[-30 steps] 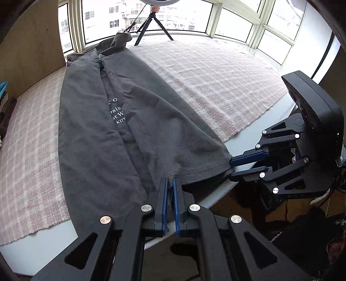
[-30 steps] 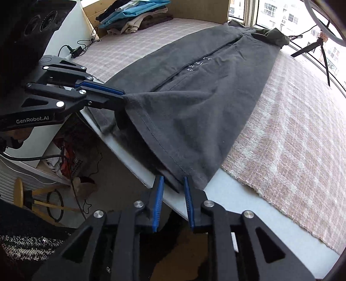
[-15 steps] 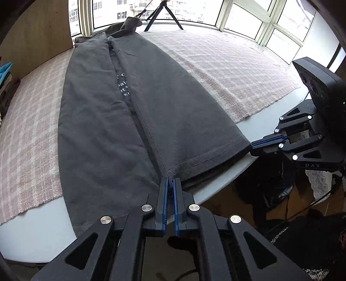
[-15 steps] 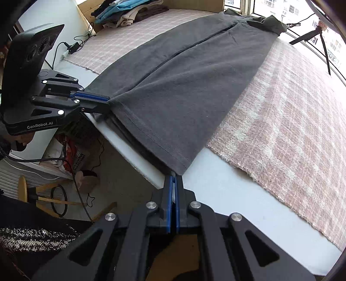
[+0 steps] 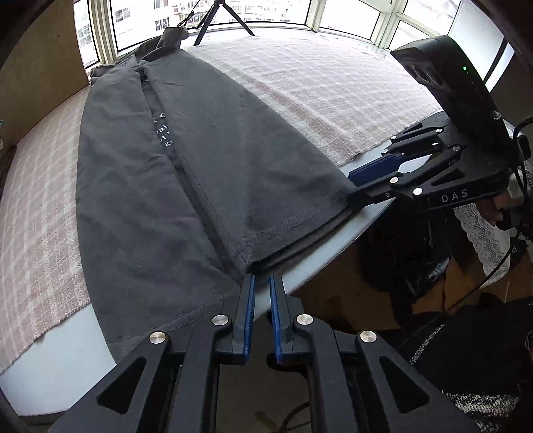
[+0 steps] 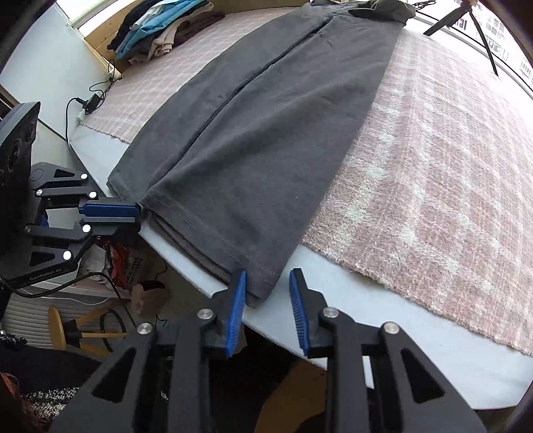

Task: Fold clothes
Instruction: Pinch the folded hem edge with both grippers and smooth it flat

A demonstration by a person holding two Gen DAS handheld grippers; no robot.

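Note:
A dark grey T-shirt (image 5: 216,166) lies flat on the table, both sides folded in to a middle seam where white lettering shows. Its hem reaches the table's front edge. In the left wrist view my left gripper (image 5: 261,279) sits just short of the hem at the seam. Its jaws are opening, a narrow gap with nothing between them. My right gripper (image 6: 269,271) is at the hem's right corner, jaws opening and wide apart. The corner of the T-shirt (image 6: 266,133) lies loose between the pads. Each gripper also shows in the other view: right gripper (image 5: 349,188), left gripper (image 6: 139,218).
A pink checked cloth (image 6: 433,166) covers the table beyond its bare grey front edge (image 6: 333,299). Folded clothes are piled (image 6: 160,33) at the far left corner. A tripod (image 5: 220,16) stands by the windows. Cables (image 6: 90,100) and a wooden stool (image 6: 63,329) sit beside and below the table.
One second ago both grippers held the hem, raised and bunched. The hem then came down flat at the table edge. Both pairs of jaws have now parted and let go of it.

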